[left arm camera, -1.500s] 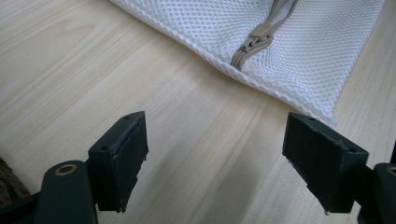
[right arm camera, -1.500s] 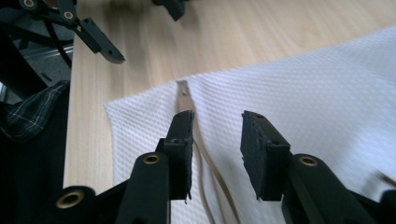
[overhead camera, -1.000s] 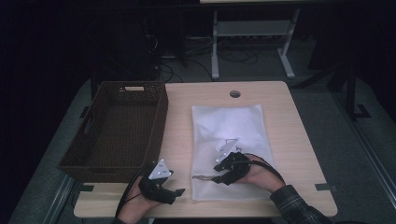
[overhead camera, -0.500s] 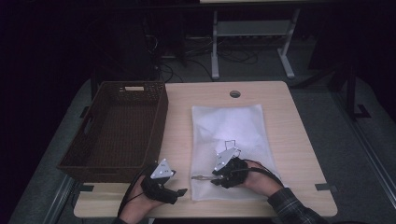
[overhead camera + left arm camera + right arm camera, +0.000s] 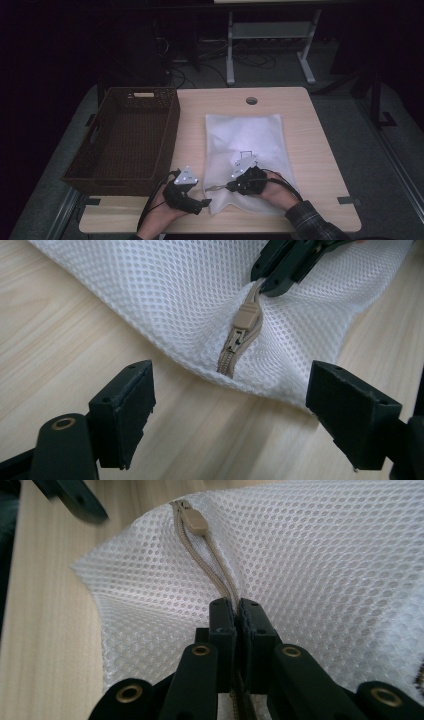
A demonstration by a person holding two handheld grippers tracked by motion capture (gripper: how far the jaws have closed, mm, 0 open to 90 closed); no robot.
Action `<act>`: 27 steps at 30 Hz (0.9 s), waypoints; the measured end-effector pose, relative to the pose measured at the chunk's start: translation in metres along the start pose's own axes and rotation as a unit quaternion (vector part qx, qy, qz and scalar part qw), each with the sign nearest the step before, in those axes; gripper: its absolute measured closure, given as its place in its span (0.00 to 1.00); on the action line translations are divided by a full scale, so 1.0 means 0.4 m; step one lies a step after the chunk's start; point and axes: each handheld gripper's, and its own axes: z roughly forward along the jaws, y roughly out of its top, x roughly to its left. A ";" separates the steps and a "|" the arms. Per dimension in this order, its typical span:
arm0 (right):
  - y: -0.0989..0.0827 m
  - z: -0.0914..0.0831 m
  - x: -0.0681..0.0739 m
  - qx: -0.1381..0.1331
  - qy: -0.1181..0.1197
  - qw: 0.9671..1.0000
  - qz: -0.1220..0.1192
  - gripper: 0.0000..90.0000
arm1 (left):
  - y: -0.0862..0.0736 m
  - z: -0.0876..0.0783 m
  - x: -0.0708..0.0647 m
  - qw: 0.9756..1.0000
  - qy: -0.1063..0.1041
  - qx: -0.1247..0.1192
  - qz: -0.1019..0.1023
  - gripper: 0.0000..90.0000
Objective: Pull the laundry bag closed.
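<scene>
Mesh bag point(image 5: 245, 145) is lying at the table's point(image 5: 320, 165) near edge, right of the basket point(image 5: 125, 135). Right gripper point(image 5: 235, 611), jaws just closing, is pinching the bag's zipper point(image 5: 200, 555); left gripper point(image 5: 230, 410) is hovering spread wide before the bag's corner.

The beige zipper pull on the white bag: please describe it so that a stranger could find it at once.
On the wooden table, right of the brown basket, lies a white mesh bag. At its near left corner a beige zipper ends. The zipper pull is the smooth tan tab there, with its cord pinched in the right gripper; the left gripper is open around that corner.
</scene>
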 end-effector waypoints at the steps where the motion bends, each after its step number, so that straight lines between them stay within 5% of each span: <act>1: 0.002 -0.008 -0.002 -0.008 -0.001 1.000 0.002 0.94 | 0.004 0.003 0.001 1.000 0.000 0.000 0.001 0.21; 13: -0.002 -0.060 -0.018 -0.057 -0.001 0.998 0.021 0.94 | 0.053 0.016 0.027 0.999 -0.013 -0.030 0.008 0.53; 27: -0.017 -0.078 -0.041 -0.072 -0.002 0.997 0.040 0.93 | 0.079 0.028 0.031 0.999 -0.025 -0.019 0.039 0.87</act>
